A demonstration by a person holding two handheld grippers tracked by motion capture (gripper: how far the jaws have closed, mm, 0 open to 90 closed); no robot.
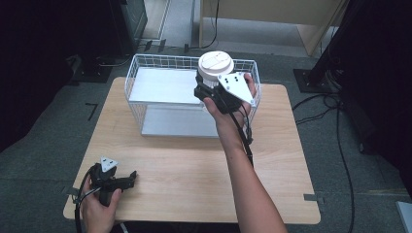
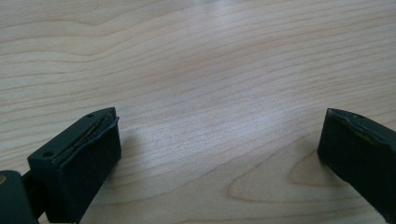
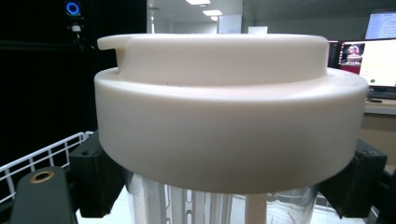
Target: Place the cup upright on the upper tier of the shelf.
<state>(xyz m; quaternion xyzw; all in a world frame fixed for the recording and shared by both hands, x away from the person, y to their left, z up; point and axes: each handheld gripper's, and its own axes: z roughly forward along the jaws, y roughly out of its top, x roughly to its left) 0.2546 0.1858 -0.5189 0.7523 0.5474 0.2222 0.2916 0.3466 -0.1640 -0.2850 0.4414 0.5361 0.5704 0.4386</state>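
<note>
A: High view first: the right gripper (image 1: 214, 90) is in the upper middle of the frame, held above the right part of the white wire basket (image 1: 145, 65). What does it carry?

B: A clear jar with a white lid (image 1: 215, 65). The lid is round and lies just above the gripper's grey plate. In the right gripper view the same lid (image 3: 231, 121) takes the middle of the frame, and the two jaws stand at lower left and lower right, pressed on the clear glass body just under the lid.

A: So those jaws are closed on the jar?

B: Yes, they grip it from both sides, and the jar stands upright between them. A piece of basket wire shows at the lower left of that view.

A: And the left gripper (image 1: 116, 182)?

B: It is at the lower left of the high view, low over the wooden desk (image 1: 194, 170), with the person's hand around it. In the left gripper view (image 2: 219, 158) its jaws are far apart, one at lower left and one at lower right, and only bare desk wood (image 2: 210, 70) lies between them. It holds nothing.

A: Are the grippers near each other?

B: No, they are well apart.
</note>
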